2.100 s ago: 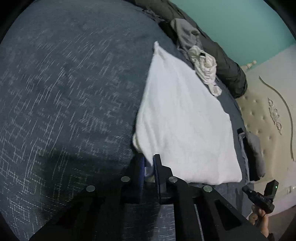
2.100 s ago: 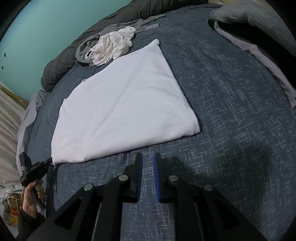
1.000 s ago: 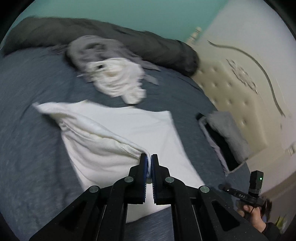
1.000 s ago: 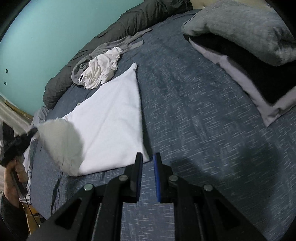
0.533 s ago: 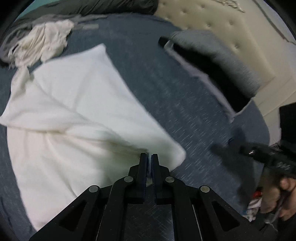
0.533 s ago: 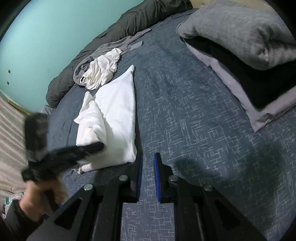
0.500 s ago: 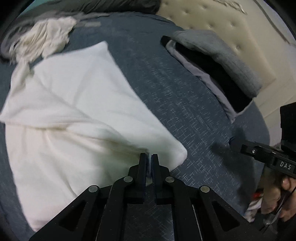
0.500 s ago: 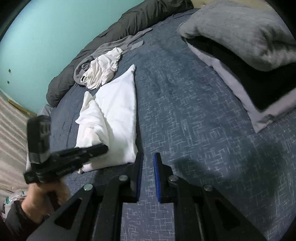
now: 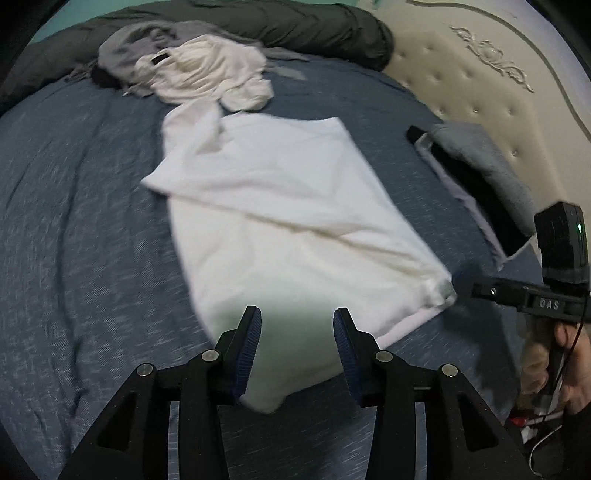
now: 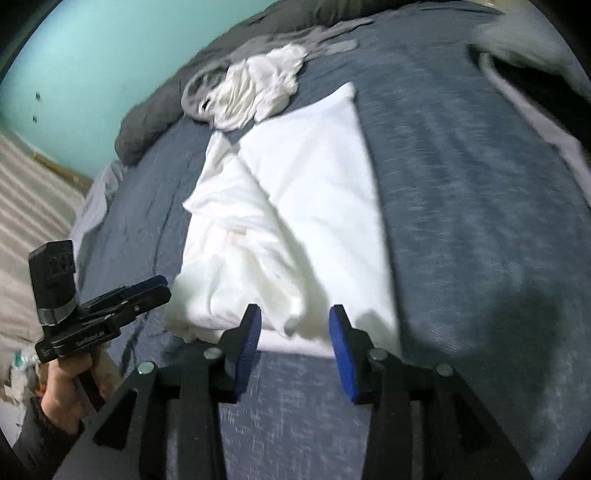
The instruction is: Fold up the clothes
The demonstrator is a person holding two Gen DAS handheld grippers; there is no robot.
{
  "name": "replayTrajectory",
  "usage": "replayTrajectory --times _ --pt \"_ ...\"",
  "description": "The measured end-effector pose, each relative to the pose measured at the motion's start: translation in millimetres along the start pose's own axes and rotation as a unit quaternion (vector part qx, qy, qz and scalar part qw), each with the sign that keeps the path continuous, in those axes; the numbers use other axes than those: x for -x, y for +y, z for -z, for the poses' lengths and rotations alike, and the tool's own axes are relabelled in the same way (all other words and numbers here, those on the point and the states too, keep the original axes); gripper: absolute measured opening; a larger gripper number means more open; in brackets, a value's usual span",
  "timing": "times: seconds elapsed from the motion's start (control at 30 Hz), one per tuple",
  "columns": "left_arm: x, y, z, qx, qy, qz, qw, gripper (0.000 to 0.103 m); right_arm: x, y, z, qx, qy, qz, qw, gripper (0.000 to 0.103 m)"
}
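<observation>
A white garment [image 9: 288, 221] lies folded over on the blue bedspread [image 9: 74, 221], its upper layer creased along a slanting line. My left gripper [image 9: 296, 332] hovers over the garment's near corner with its jaws opening. The cloth shows between the blue pads [image 9: 248, 343], which do not press on it. My right gripper [image 10: 295, 325] hangs just above the white garment [image 10: 314, 192] at its near edge, jaws opening too, pads clear of the fabric. Each view shows the other gripper held in a hand: the right gripper [image 9: 476, 288] and the left gripper [image 10: 164, 288].
A crumpled pile of white and grey clothes [image 9: 207, 70] lies beyond the garment, before a rolled dark duvet [image 9: 295, 26]. A folded stack of grey, black and pale clothes [image 9: 476, 173] sits near the cream tufted headboard [image 9: 480, 74]. The bed's edge is at the left [image 10: 96, 199].
The left gripper carried the garment's corner across, folding it over, then sank and let go. Both grippers went from shut to open. The right gripper moved up to the garment's near edge.
</observation>
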State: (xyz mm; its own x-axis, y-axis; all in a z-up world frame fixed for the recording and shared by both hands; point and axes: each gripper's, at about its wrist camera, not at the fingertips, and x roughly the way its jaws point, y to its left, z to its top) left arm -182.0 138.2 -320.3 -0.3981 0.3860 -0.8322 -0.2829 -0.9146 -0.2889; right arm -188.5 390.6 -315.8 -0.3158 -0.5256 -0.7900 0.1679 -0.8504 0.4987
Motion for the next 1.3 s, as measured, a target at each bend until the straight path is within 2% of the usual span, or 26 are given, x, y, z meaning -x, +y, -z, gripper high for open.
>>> replayTrajectory --times 0.23,0.3,0.33,0.37,0.43,0.53,0.67,0.73,0.8,0.93,1.17,1.3 --pt "-11.2 2.5 11.5 -0.011 0.006 0.002 0.9999 0.044 -35.4 7.9 -11.1 0.002 0.012 0.032 0.999 0.038" --pt "-11.4 1.9 13.0 -0.013 0.006 0.003 0.9999 0.044 -40.6 8.2 -10.3 0.006 0.018 0.034 0.999 0.027" --pt "-11.1 2.3 13.5 -0.012 0.005 0.003 0.9999 0.044 -41.2 8.4 -9.7 0.010 0.017 0.038 0.999 0.014" --pt "-11.0 2.0 13.4 -0.012 0.005 0.003 0.9999 0.044 -39.5 9.1 -9.6 0.013 0.013 0.040 0.999 0.008" --pt "-10.9 -0.2 12.6 -0.016 0.006 0.002 0.9999 0.044 -30.4 10.0 -10.7 0.018 -0.003 0.037 0.999 0.004" --pt "-10.7 -6.6 12.3 -0.027 0.008 0.000 0.9996 0.044 -2.9 11.4 -16.7 0.018 -0.032 0.019 0.999 0.004" --pt "-18.5 -16.2 17.2 -0.047 0.019 -0.013 0.9986 0.044 22.4 4.4 -17.6 0.019 -0.046 0.028 0.998 0.004" --pt "-25.4 -19.6 20.8 -0.058 0.027 -0.023 0.9977 0.044 16.2 -6.5 -11.7 0.014 -0.034 0.047 0.998 0.004" --pt "-27.7 -19.1 23.8 -0.060 0.032 -0.025 0.9974 0.044 1.6 -20.4 -2.1 -0.008 -0.015 0.043 0.999 0.004" --pt "-30.2 -16.3 29.6 -0.060 0.041 -0.025 0.9971 0.045 -12.4 -36.4 8.0 -0.026 -0.014 0.032 0.999 0.004" --pt "-21.4 -10.4 28.2 -0.041 0.032 -0.015 0.9985 0.045 3.3 -41.1 11.6 0.000 -0.026 0.070 0.997 0.004" --pt "-20.0 -10.3 30.4 -0.041 0.027 -0.015 0.9987 0.045 18.2 -36.1 8.4 0.005 -0.048 0.101 0.994 0.004"
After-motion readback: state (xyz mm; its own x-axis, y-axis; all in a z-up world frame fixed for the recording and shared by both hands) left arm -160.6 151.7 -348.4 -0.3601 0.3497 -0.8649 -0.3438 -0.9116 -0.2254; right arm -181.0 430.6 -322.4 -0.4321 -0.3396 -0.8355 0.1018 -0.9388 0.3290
